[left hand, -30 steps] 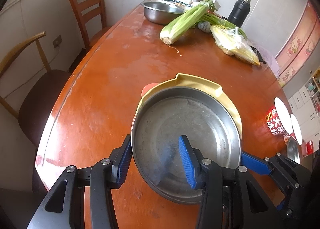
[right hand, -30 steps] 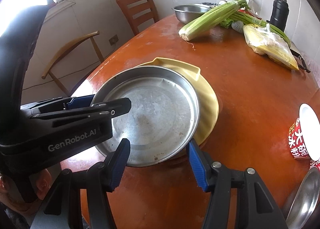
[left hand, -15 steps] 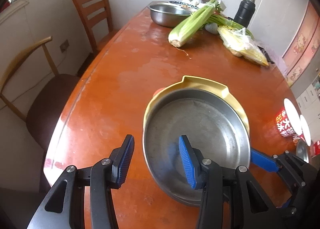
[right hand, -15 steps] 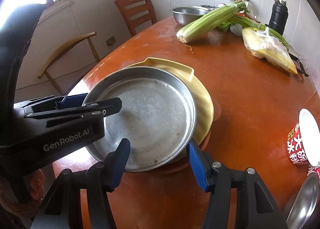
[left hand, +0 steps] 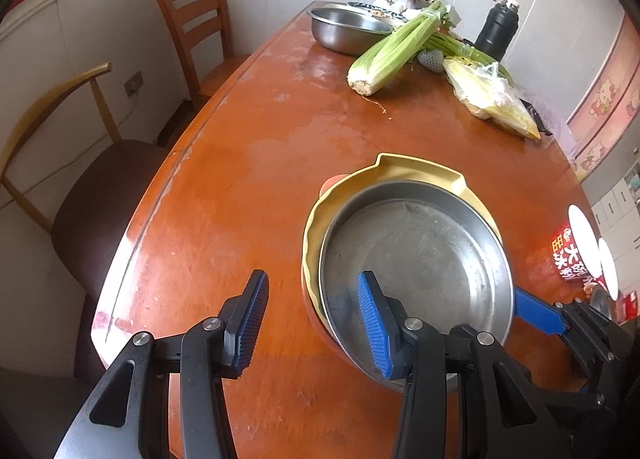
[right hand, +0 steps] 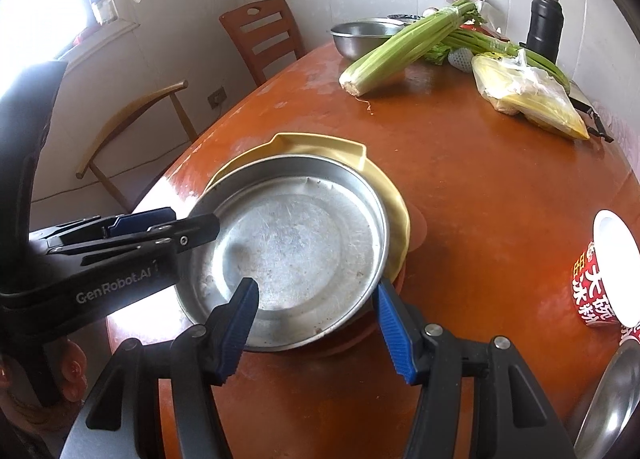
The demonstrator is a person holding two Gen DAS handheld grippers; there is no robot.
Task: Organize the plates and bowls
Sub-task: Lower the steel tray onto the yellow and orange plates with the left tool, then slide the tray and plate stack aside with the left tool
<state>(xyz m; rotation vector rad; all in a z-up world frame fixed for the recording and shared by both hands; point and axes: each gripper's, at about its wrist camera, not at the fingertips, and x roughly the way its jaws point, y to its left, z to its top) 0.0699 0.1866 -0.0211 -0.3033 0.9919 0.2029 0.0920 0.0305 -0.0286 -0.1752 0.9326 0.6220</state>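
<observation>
A round steel pan (left hand: pixel 416 263) sits on a yellow plate (left hand: pixel 416 169), with an orange plate peeking out beneath. The same steel pan (right hand: pixel 292 243) and yellow plate (right hand: pixel 320 143) show in the right wrist view. My left gripper (left hand: pixel 314 323) is open, its right finger over the pan's near-left rim, its left finger over bare table. My right gripper (right hand: pixel 314 323) is open and empty, its jaws straddling the pan's near rim. The left gripper also shows in the right wrist view (right hand: pixel 132 231), beside the pan's left rim.
The orange table (left hand: pixel 240 187) also holds a steel bowl (left hand: pixel 344 27), celery (left hand: pixel 396 51), a bagged yellow item (left hand: pixel 492 99), a black flask (left hand: pixel 498 29) and red instant-noodle cups (right hand: pixel 604 271). Another steel dish (right hand: pixel 612 395) lies at the right. Two chairs (left hand: pixel 192 27) stand at the left.
The left gripper has slid left and back off the pan's rim, so the pan now lies further right in its view. The right gripper stays open at the near rim.
</observation>
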